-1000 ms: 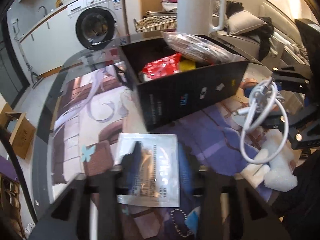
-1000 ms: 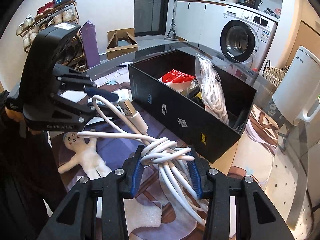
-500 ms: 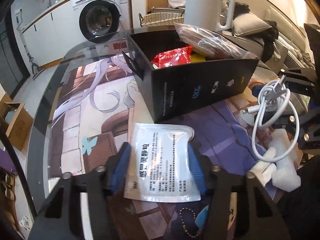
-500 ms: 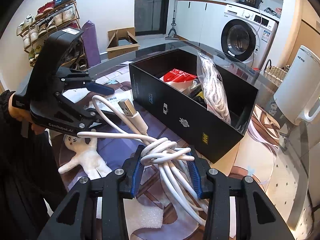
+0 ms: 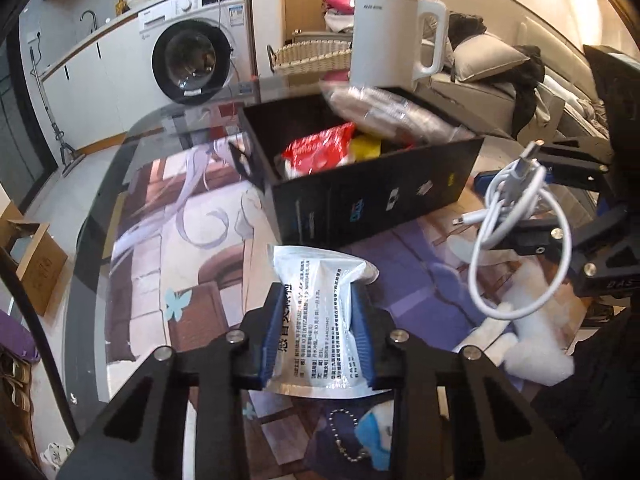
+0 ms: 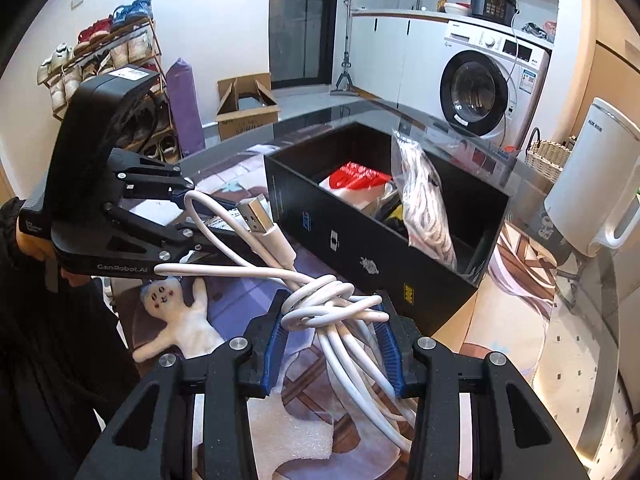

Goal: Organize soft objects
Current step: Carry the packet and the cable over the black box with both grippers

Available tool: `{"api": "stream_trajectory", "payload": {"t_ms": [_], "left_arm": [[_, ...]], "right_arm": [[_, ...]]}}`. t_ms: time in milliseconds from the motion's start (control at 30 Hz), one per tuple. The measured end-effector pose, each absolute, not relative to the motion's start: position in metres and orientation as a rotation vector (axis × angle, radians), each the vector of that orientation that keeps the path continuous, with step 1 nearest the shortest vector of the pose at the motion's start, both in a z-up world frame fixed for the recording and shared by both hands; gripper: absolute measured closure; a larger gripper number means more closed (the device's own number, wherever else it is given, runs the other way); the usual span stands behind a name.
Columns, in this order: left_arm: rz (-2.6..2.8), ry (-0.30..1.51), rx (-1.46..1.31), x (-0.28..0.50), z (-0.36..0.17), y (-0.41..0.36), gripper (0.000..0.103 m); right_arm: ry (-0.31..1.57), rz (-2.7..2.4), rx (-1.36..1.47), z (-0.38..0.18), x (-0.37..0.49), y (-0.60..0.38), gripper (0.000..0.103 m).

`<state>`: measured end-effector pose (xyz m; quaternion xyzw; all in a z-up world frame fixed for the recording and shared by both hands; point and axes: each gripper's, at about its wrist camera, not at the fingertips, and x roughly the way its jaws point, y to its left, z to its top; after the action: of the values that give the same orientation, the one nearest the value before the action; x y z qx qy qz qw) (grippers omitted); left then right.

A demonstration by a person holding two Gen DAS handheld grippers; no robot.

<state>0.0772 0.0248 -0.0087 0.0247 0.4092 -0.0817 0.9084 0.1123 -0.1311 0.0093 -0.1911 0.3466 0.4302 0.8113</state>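
My left gripper point(image 5: 318, 340) is shut on a silver foil packet point(image 5: 320, 312) with printed text, held just above the table in front of the black box point(image 5: 372, 200). My right gripper point(image 6: 332, 340) is shut on a bundle of white USB cable point(image 6: 332, 308), held above the table beside the box point(image 6: 360, 248). The box holds a red packet point(image 5: 316, 148), a yellow item point(image 5: 366, 146) and a clear bag of rope point(image 6: 424, 204). A white plush doll point(image 6: 176, 316) lies on the table under the left gripper's body point(image 6: 100, 200).
A white kettle point(image 5: 392, 36) stands behind the box. A small toy with a bead chain point(image 5: 368, 444) lies near the table's front edge. White foam point(image 6: 296, 432) lies under the right gripper. A washing machine point(image 6: 480, 88) stands beyond the glass table point(image 5: 92, 240).
My left gripper has closed on the silver packet and lifted it off the table. My right gripper still holds the cable bundle, almost unmoved.
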Motion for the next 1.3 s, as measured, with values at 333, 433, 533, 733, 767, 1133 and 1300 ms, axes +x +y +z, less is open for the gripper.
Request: {"api": "stream_trajectory", "payload": {"t_ms": [333,433,533,733,767,1133,1300], "left_arm": [[-0.199,0.725,0.018,0.07,0.029,0.018,0.073],[-0.213,0.699,-0.011,0.077,0.041,0.018,0.073],[-0.21,0.68,-0.035,0.089,0.049,0.017,0.073],[-0.168,0.674,-0.095,0.125,0.056,0.023,0.072],[-0.16,0.677,-0.109,0.134,0.055,0.026,0.072],[-0.13,0.716,-0.164,0.179,0.026,0.031,0.07],[-0.113,0.755,-0.186,0.189,0.013,0.031,0.065]], "right_arm": [[0.668,0.913,-0.322,0.033,0.112,-0.147,0.062],[0.642,0.903,-0.286,0.045,0.11,-0.152,0.062],[0.624,0.875,-0.25,0.055,0.115,-0.155,0.062],[0.616,0.793,-0.197,0.063,0.132,-0.157,0.062],[0.618,0.781,-0.191,0.064,0.136,-0.158,0.062],[0.64,0.695,-0.084,0.07,0.177,-0.159,0.062],[0.656,0.684,-0.046,0.074,0.19,-0.151,0.062]]}}
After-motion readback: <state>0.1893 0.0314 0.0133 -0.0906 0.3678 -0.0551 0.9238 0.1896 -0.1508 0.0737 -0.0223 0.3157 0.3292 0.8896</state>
